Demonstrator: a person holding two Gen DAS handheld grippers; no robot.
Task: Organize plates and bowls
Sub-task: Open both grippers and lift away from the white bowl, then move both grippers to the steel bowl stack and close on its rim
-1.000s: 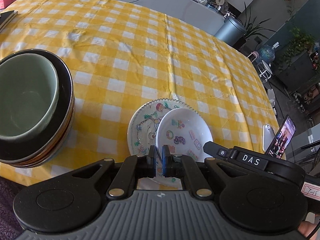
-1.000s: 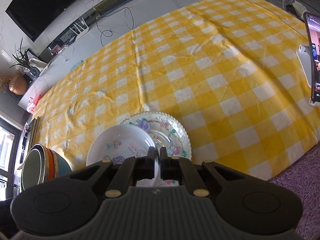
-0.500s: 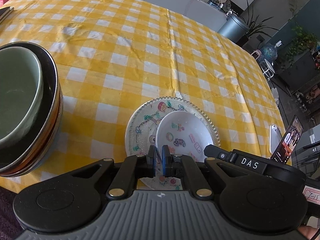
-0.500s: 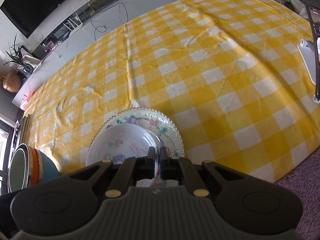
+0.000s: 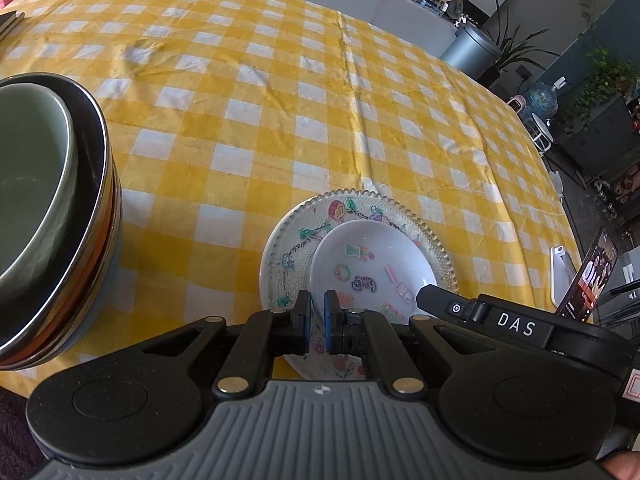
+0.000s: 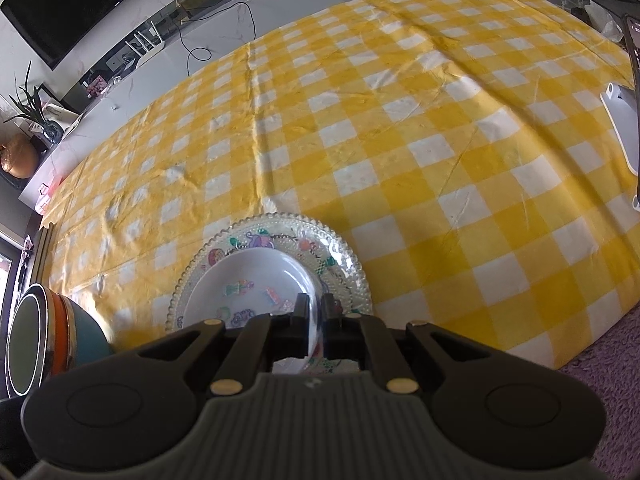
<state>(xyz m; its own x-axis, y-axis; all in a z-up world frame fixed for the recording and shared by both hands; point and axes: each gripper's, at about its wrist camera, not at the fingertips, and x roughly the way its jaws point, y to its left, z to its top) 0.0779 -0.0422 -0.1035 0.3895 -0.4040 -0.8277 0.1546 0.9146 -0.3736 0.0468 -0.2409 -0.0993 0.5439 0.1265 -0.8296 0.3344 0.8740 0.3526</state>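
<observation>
Both grippers, left [image 5: 316,314] and right [image 6: 315,314], tilt steeply downward, jaws grasping the white plate's [image 5: 372,268] rim.

Dishes along the table's near edge

A small plate [image 5: 370,266] lies on a larger plate [image 5: 294,240] by the table's [image 5: 280,100] near edge. A stack of nested bowls [image 5: 48,208] stands well apart toward the near left corner; a phone stand [image 6: 622,128] sits at the right edge.
</observation>
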